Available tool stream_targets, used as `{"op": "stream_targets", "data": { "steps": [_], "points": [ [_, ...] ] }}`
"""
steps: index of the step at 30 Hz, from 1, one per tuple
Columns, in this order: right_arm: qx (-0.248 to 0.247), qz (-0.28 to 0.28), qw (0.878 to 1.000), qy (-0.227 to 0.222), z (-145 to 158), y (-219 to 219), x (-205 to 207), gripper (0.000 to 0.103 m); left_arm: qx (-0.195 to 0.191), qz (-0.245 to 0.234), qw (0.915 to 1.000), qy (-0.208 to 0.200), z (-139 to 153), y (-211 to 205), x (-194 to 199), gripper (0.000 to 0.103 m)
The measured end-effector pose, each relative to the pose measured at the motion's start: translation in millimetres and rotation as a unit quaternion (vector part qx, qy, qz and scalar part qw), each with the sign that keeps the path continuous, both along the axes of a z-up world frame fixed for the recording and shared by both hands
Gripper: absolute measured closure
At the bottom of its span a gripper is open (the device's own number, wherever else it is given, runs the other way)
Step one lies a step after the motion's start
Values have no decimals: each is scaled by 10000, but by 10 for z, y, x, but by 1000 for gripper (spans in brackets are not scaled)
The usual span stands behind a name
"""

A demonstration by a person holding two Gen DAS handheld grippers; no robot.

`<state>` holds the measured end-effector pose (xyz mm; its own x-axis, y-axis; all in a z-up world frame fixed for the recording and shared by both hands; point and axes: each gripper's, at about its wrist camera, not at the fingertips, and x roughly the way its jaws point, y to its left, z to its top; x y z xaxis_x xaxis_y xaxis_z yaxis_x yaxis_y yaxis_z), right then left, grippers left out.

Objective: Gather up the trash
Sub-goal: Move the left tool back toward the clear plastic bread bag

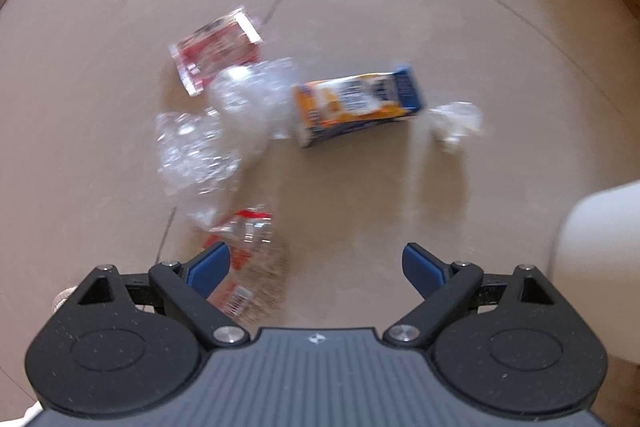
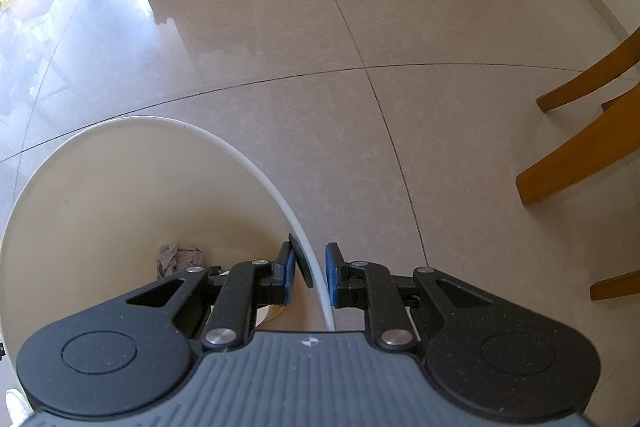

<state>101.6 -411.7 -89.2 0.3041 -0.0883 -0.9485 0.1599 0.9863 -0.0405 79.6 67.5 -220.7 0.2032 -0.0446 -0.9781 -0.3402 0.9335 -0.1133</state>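
While pointing down, jaws wide.

Two matching tools, left gripper [image 1: 316, 263] and right gripper [image 2: 310, 273]. Black speckled housings with a round raised disc on each side. Grey ribbed plate in the middle, marked with a small white emblem. Black link arms pinned by shiny silver screws, smaller silver pins further out. Triangular cut-outs in the outer arms. Blue pads [image 1: 424, 267] on the fingertips, black backing behind them. Knurled silver knob at the left tool's edge.
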Motion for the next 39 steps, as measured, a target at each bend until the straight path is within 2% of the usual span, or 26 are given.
{"op": "stream_targets", "data": {
  "steps": [4,10,13,18,22,28,31,36,39],
  "points": [
    [-10,10,10000,0,1,7,3,84,103,285,9995,24,-215,141,-39,10],
    [-137,92,9999,0,-1,63,1,83,8,632,9979,-140,-402,237,-81,10],
    [-185,114,9998,6,-1,87,2,83,-74,766,9970,-39,-488,249,-106,10],
    [-160,89,9998,15,9,74,7,83,-178,639,9977,152,-531,174,-161,10],
    [-161,95,9998,9,7,86,2,83,-512,548,9967,300,-556,68,-237,10],
    [-133,73,9999,14,-8,50,6,83,-897,88,9951,411,-575,-212,-288,10],
    [-136,69,9999,15,-4,48,12,83,-678,-114,9969,380,-585,-332,-282,10],
    [-142,69,9999,16,-4,60,14,83,-118,-97,9996,239,-601,-396,-307,11],
    [-141,75,9999,15,-3,59,15,83,-48,24,9997,245,-627,-352,-355,17]
  ]
}}
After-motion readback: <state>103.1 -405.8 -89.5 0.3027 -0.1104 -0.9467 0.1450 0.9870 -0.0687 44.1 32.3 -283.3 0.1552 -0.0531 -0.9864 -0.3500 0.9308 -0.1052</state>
